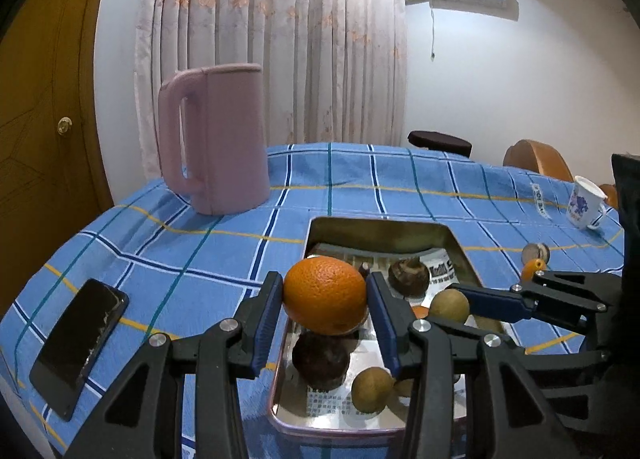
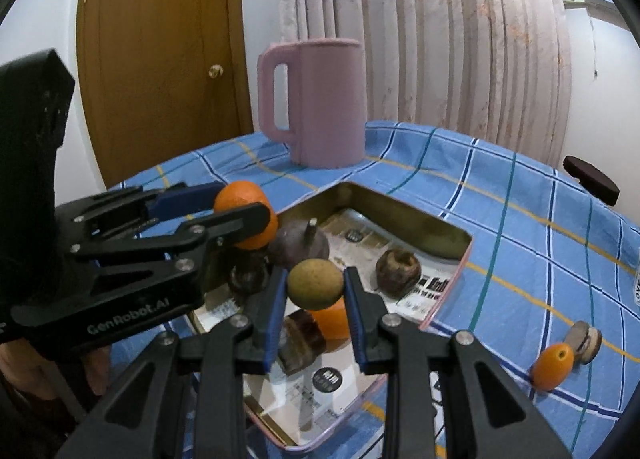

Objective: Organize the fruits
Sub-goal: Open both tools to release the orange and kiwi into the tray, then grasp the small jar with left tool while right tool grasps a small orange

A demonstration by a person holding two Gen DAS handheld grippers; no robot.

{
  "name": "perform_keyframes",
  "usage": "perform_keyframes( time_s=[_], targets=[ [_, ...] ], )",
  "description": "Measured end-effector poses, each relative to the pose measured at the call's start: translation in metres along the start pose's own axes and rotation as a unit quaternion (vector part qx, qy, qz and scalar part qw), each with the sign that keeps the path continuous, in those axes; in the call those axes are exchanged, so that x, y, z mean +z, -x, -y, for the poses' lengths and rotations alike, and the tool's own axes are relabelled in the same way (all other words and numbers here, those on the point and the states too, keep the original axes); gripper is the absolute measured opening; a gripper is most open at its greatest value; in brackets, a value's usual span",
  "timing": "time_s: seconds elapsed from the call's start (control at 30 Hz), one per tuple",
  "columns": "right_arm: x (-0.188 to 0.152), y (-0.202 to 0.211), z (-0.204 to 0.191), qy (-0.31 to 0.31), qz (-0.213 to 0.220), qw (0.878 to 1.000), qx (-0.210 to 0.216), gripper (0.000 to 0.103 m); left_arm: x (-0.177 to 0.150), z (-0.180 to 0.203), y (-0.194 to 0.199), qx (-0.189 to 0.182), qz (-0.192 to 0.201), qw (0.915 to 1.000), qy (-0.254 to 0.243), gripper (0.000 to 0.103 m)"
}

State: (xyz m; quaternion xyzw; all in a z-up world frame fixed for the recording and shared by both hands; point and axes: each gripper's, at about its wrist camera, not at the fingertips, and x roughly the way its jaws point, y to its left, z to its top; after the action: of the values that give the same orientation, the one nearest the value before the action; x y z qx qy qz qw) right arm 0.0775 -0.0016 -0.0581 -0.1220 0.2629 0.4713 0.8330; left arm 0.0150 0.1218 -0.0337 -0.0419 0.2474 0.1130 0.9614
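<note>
The left gripper [image 1: 326, 299] is squeezed tight on a big orange [image 1: 325, 294], holding it up over the near end of the metal tray [image 1: 384, 228]. The right gripper [image 2: 316, 291] is clamped on a small round green-brown fruit [image 2: 315, 284], above the same tray. A dark fruit [image 1: 320, 359] lies in the tray on newspaper, and a little orange fruit [image 2: 553, 366] sits outside on the blue checked tablecloth [image 2: 520, 219], well apart from the pink jug [image 2: 320, 103].

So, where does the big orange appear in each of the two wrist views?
Left wrist: the orange is at lower centre, clamped between the left gripper's blue pads.
Right wrist: the orange is at centre-left, partly behind a black finger.
Shared landmark: the pink jug behind the tray.
</note>
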Motion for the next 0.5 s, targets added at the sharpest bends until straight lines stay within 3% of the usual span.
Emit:
perform_keyframes(
  time_s=[0.2, 0.33, 0.4, 0.5],
  targets=[
    [-0.002, -0.003, 0.0, -0.003, -0.02, 1.0, 0.011, 0.032, -0.004, 0.002, -0.004, 0.007, -0.008, 0.9999, -0.007, 0.047],
    [-0.004, 0.007, 0.005, 0.003, -0.01, 1.0, -0.004, 0.056, -0.003, 0.001, -0.005, 0.003, -0.014, 0.9999, -0.004, 0.052],
    [-0.005, 0.022, 0.015, -0.008, 0.004, 1.0, -0.009, 0.056, -0.002, 0.003, -0.001, 0.008, -0.008, 0.9999, -0.009, 0.06],
    [-0.005, 0.044, 0.039, -0.025, 0.02, 0.999, -0.041, 0.059, 0.001, 0.006, 0.005, 0.001, 0.003, 1.0, -0.005, 0.062]
  ],
)
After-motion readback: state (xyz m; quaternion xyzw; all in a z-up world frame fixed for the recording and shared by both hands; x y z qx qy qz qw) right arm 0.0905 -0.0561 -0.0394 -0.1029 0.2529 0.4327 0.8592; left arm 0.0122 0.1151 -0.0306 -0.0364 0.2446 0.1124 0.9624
